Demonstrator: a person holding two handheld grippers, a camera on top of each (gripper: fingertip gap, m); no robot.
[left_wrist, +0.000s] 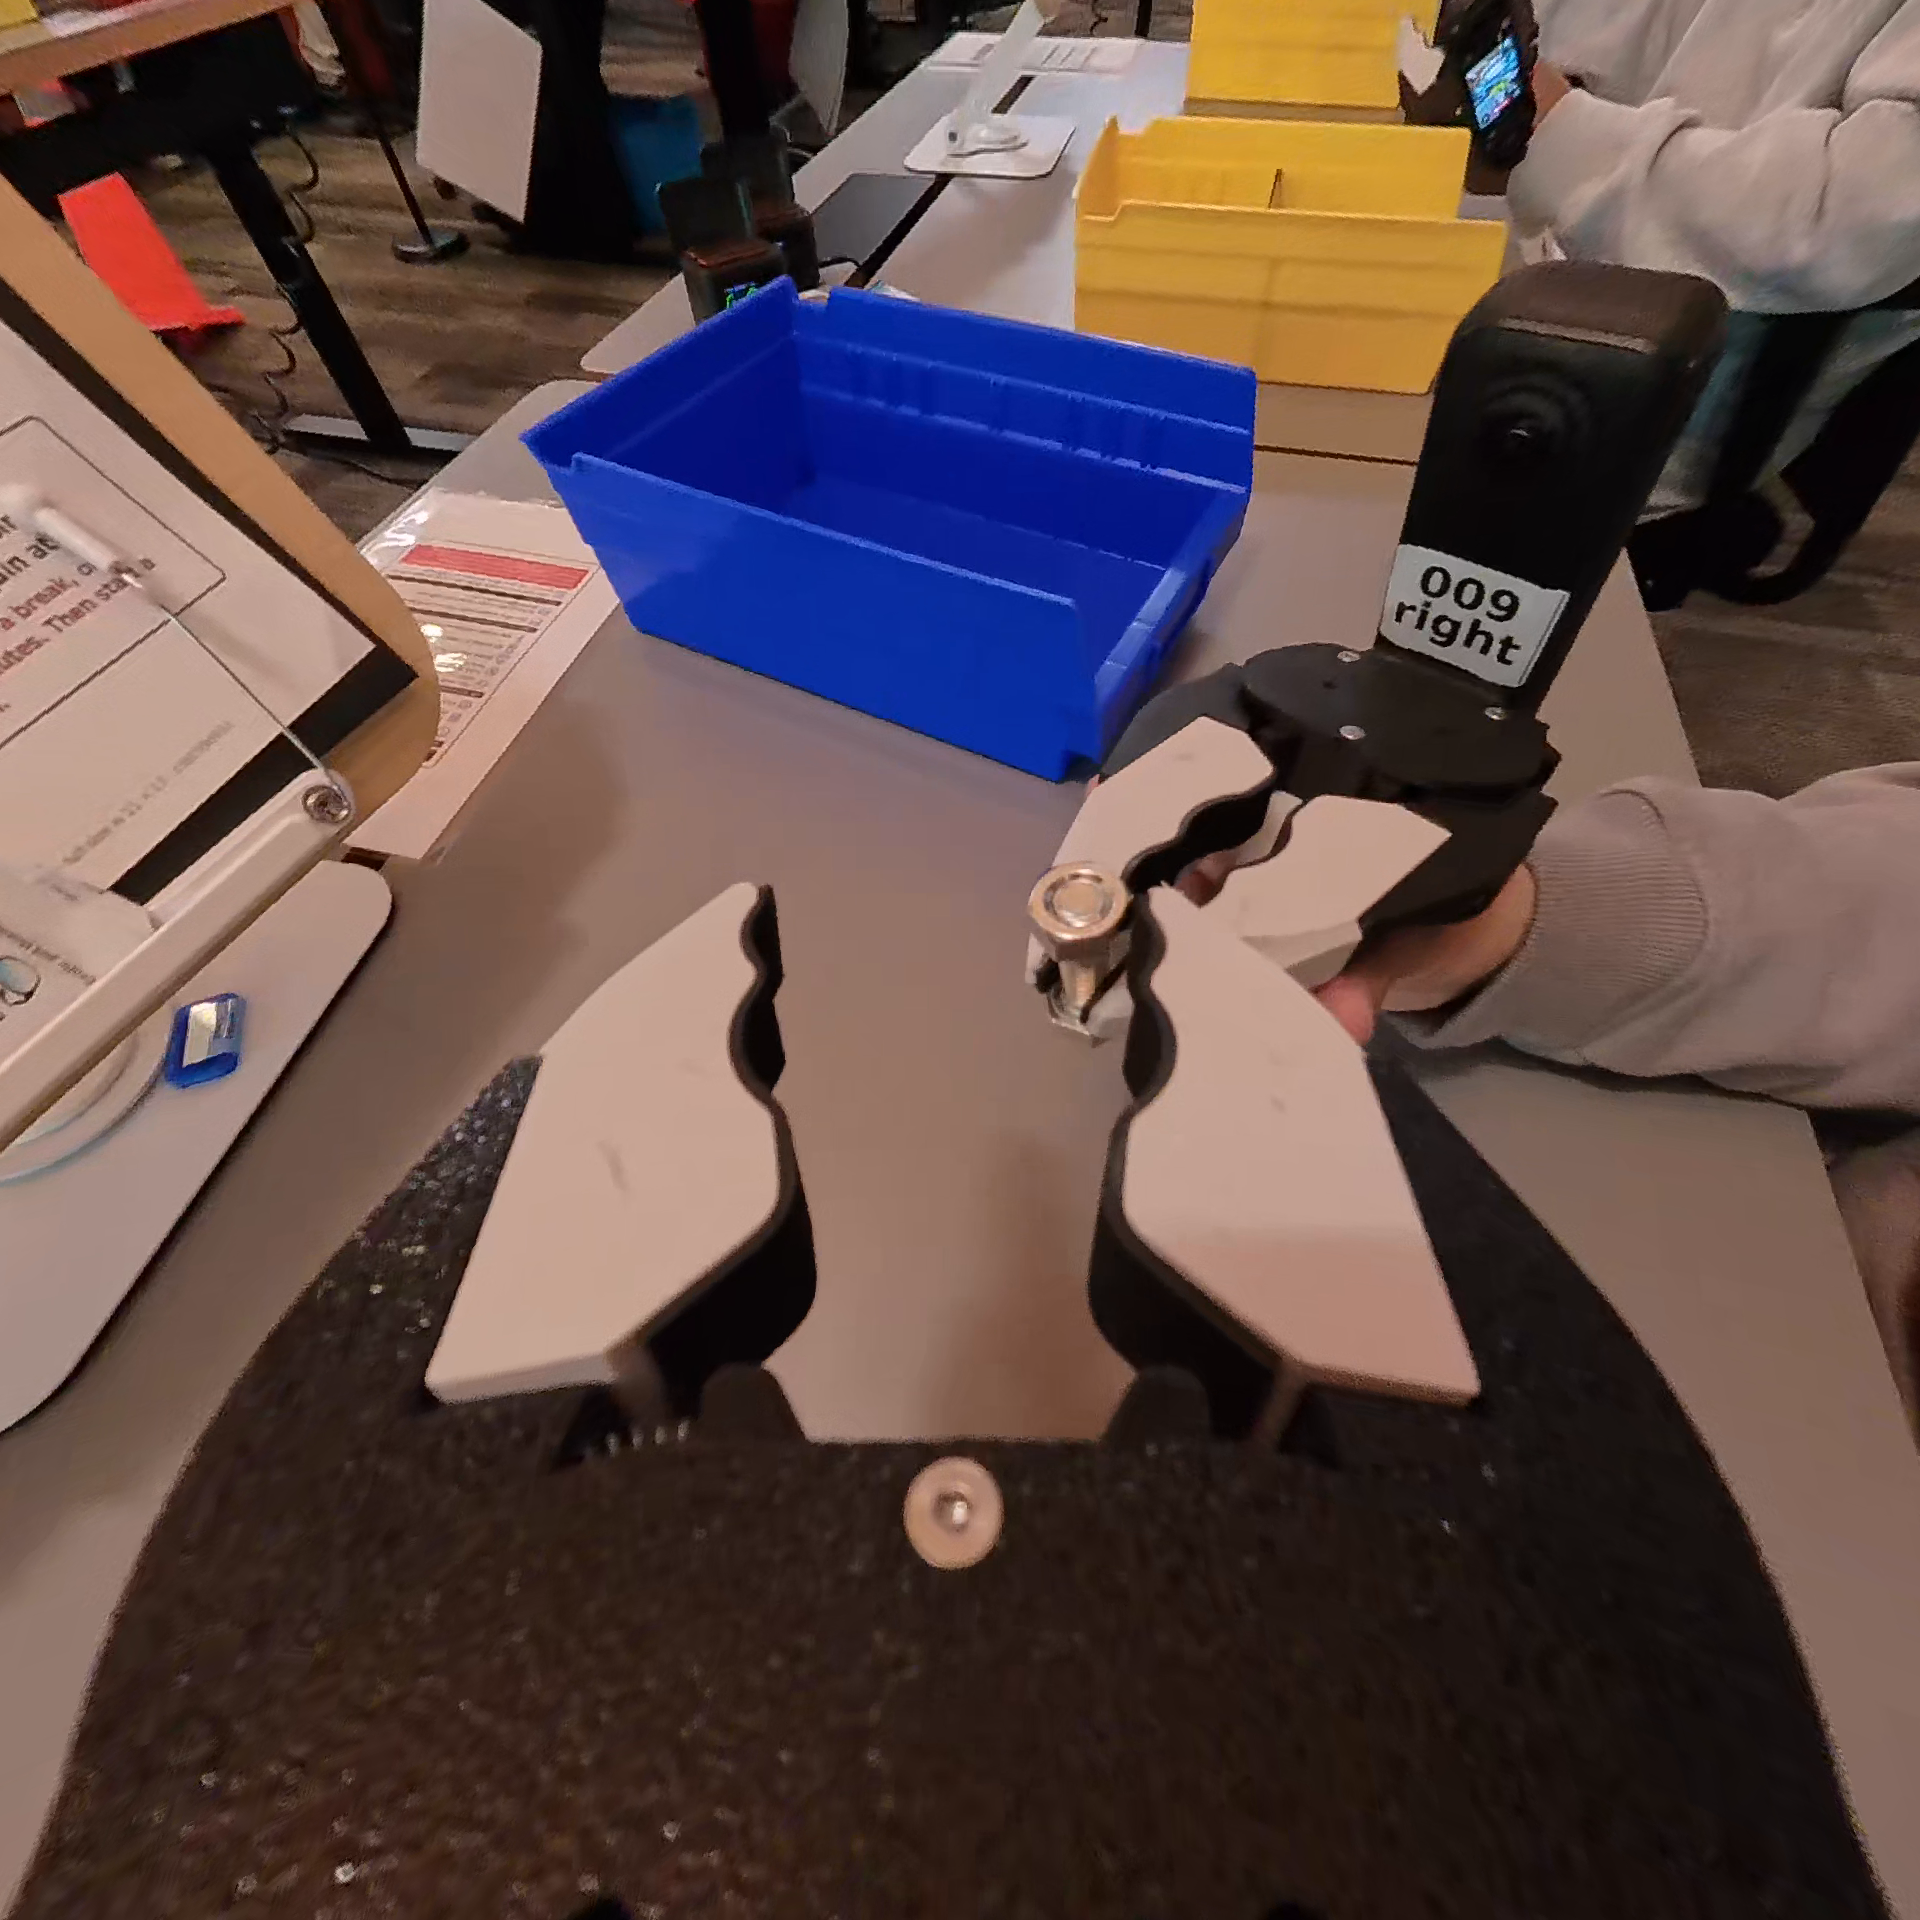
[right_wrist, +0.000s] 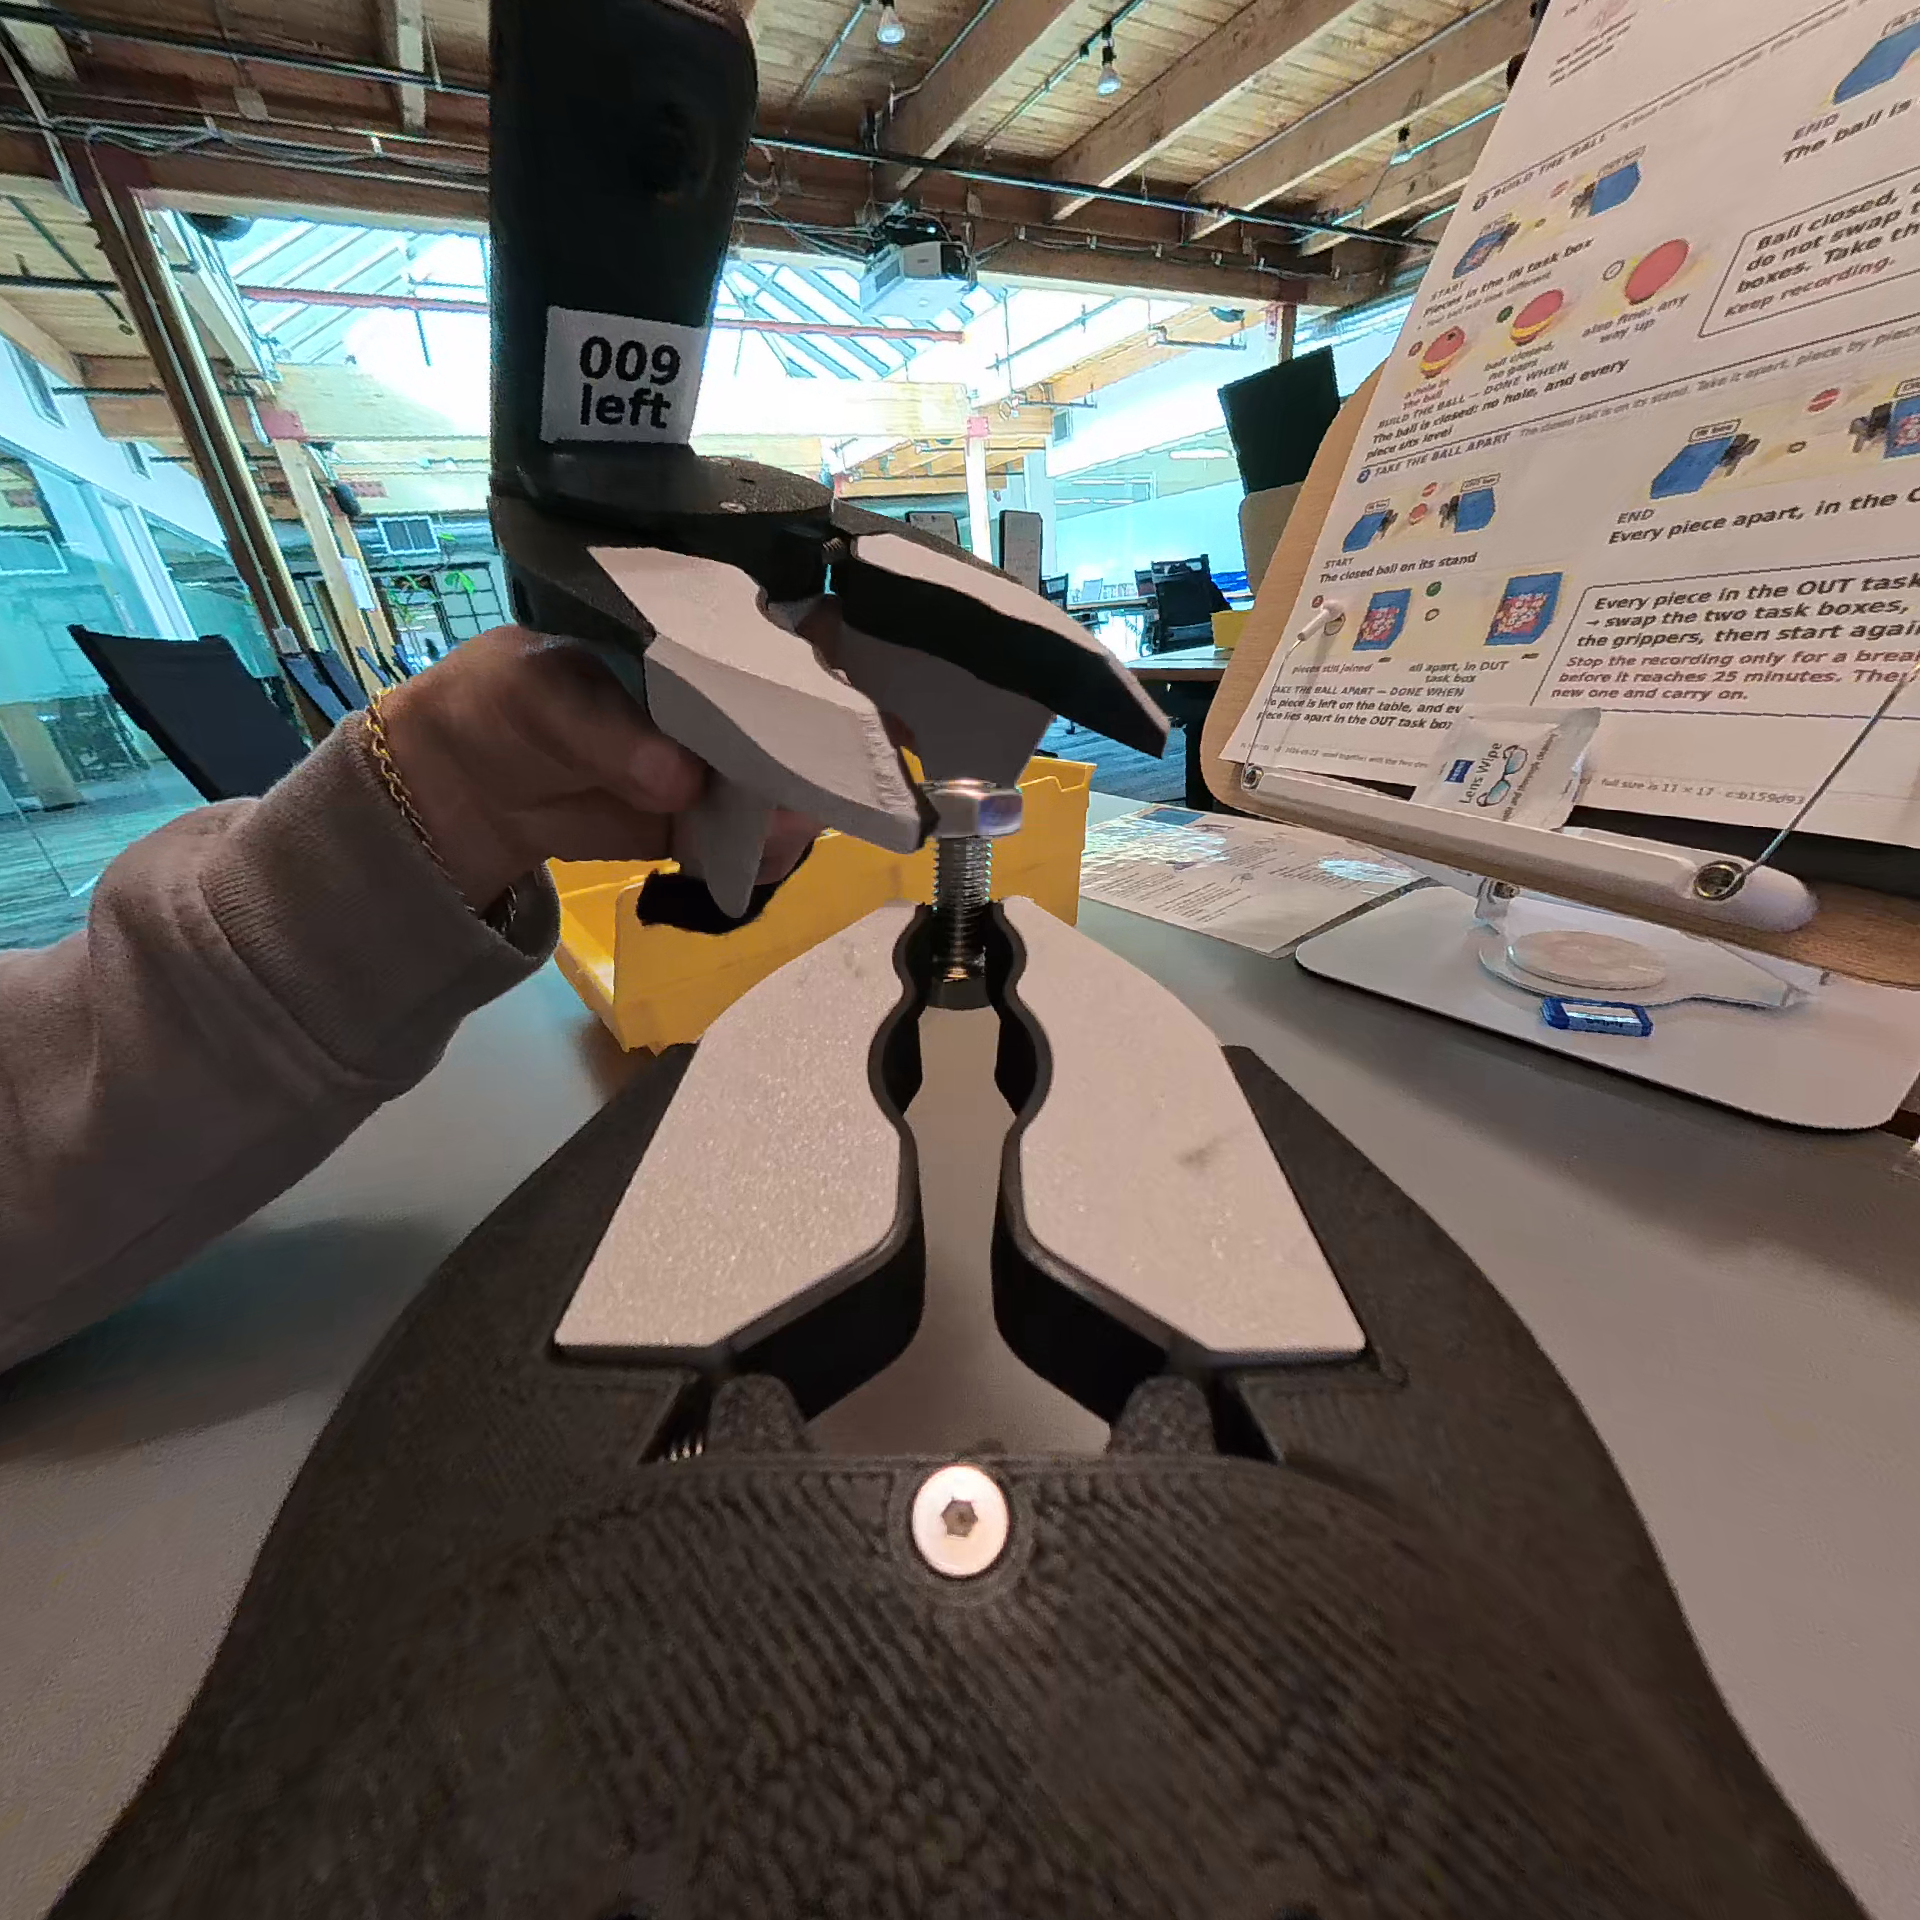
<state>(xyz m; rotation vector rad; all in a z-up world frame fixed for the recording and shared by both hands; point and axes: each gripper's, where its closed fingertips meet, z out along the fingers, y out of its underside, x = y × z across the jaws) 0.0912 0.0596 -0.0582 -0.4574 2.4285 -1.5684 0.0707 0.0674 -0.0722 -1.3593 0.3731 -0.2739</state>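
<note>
Bolt (right_wrist: 958, 873), silver and hex-headed, standing upright with its threaded shank clenched between the fingertips of the right gripper (right_wrist: 958, 940), both pads pressed against the thread and the head clear above them. The left gripper (left_wrist: 951, 997) has its jaws spread wide and grasps nothing; in the right wrist view its two fingers straddle the bolt head from above, one fingertip (right_wrist: 883, 795) just beside the head. Behind, on the grey table (left_wrist: 831, 831), stand an open blue bin (left_wrist: 894, 540) and yellow bins (left_wrist: 1278, 249); a document stand (right_wrist: 1558, 852) is at one side.
</note>
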